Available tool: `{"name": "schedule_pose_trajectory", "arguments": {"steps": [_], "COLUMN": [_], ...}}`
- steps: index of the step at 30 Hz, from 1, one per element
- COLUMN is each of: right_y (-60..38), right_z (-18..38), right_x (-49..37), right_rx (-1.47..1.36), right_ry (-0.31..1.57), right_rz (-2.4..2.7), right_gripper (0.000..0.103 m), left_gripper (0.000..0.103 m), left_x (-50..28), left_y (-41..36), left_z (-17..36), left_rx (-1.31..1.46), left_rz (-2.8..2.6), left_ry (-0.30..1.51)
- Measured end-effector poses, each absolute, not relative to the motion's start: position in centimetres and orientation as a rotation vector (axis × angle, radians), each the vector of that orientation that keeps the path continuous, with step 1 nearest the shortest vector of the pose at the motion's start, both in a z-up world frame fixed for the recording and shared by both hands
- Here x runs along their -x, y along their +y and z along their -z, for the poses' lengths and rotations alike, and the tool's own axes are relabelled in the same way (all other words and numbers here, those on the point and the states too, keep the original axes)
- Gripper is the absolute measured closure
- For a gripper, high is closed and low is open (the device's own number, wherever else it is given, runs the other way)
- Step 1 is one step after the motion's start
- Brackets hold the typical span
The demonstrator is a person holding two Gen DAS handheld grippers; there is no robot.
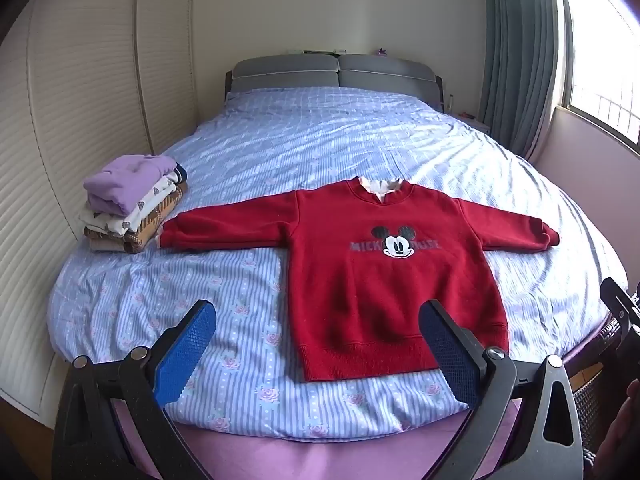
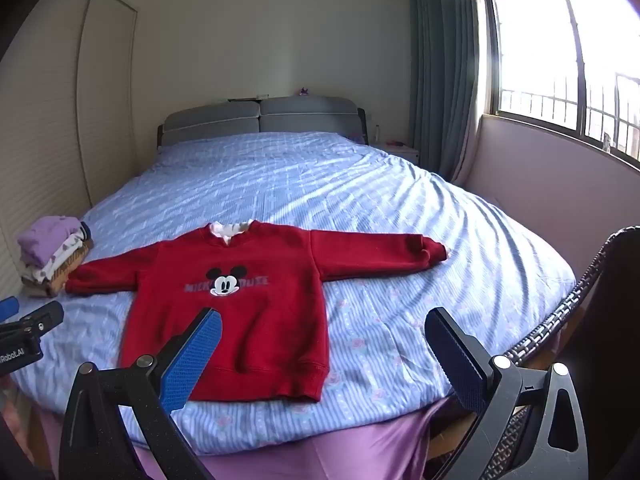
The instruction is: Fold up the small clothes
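The red sweatshirt [image 1: 396, 280] is spread flat near the foot edge of the bed [image 1: 320, 140], sleeves stretched across its width. The left gripper [image 1: 316, 354] and right gripper [image 2: 322, 354] are held wide open and empty, just short of the hem, about equally near.

We see our left gripper [image 1: 318, 344] with jaws wide apart, low in the frame; our right gripper [image 2: 322, 350] is equally spread, apparently holding nothing.

The red fleecy matt cloth sweatshirt [image 1: 384, 280] with ribbed knit hem lies on the bed's blue striped, wrinkled cotton-like sheet [image 1: 320, 140]; blue gripper pads [image 1: 186, 354] show a rough waffle-textured finish.
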State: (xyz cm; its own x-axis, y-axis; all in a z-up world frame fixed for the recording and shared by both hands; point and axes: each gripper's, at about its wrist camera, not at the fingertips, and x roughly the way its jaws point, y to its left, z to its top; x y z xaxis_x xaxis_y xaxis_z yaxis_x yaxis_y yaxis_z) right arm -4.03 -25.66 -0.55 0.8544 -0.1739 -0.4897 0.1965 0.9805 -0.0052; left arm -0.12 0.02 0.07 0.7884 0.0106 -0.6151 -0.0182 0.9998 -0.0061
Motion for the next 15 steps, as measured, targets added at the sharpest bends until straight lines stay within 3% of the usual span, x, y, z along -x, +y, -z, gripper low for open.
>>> {"name": "schedule_pose_trajectory", "arguments": {"steps": [15], "right_y": [-26.02], "right_z": [-0.10], "right_x": [4.56], "right_rx": [-0.025], "right_ry": [0.505], "right_rz": [0.204], "right_gripper": [0.001], "left_gripper": [0.000], "left_x": [0.57], "left_y": [-0.15], "left_z": [-0.13], "left_rx": [0.017], "left_rz": [-0.028], "left_ry": [0.664]}}
